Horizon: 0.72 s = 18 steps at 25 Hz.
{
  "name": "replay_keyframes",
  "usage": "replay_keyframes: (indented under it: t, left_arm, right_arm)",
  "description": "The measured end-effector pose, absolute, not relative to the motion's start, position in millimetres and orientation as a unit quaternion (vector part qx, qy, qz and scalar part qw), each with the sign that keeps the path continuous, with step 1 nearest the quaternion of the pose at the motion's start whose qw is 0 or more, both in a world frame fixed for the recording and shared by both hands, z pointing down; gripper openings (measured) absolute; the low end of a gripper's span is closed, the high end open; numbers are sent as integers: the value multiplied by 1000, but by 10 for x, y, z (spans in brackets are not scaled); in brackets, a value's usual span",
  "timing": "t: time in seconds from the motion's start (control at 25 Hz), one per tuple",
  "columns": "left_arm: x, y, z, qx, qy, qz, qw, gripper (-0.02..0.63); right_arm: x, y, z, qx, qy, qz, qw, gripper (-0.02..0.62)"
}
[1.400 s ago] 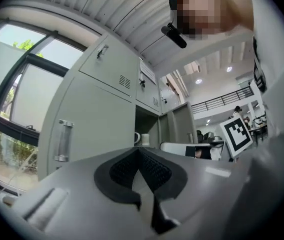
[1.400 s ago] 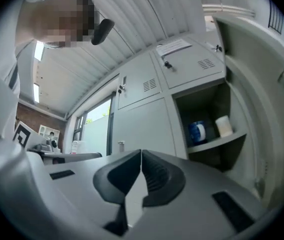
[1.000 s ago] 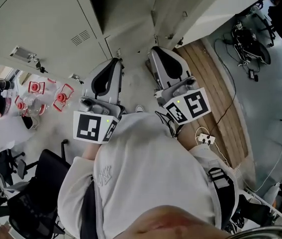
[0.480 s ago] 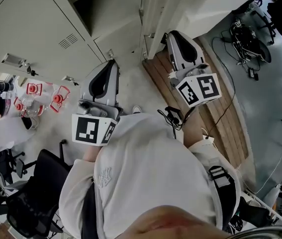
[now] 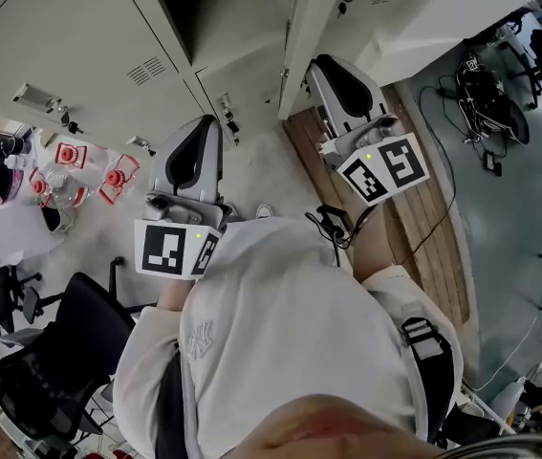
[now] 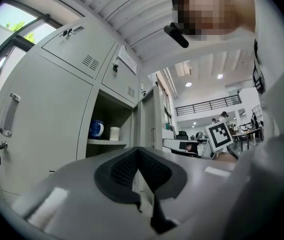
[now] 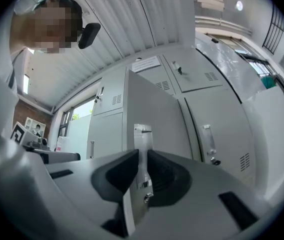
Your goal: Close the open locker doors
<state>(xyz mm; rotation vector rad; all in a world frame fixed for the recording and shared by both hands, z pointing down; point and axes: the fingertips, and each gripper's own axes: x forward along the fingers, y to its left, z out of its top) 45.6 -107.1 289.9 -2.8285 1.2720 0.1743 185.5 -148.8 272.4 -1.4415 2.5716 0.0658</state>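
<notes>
We are counting two tools. We are finding right tool [image 7: 140, 170] clamping edge of one open locker door [image 7: 154, 111], door standing swung out from locker bank. We are finding left tool [image 6: 140, 159] empty, jaws pressed together, facing one open compartment [image 6: 112, 109]. Inside, on shelf [image 6: 105, 142], two cups are sitting: blue mug [image 6: 96, 128], white cup [image 6: 114, 133].

1. The left gripper [image 6: 139, 153] has its jaws together, with nothing between them.
2. Beyond it, an open locker [image 6: 112, 109] has a blue mug [image 6: 96, 129] and a white cup [image 6: 114, 133] side by side on its shelf [image 6: 106, 142].
3. The locker door [image 6: 151, 119] stands ajar to the right.
</notes>
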Motion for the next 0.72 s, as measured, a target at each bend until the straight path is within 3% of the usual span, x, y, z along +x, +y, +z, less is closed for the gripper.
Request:
replay_keyframes:
  t: [0.72]
  left_arm:
    - [-761, -1478, 2860, -850, 524, 50, 26, -15]
  right_arm:
    - [535, -2565, 2730, -369, 927, 13, 70, 29]
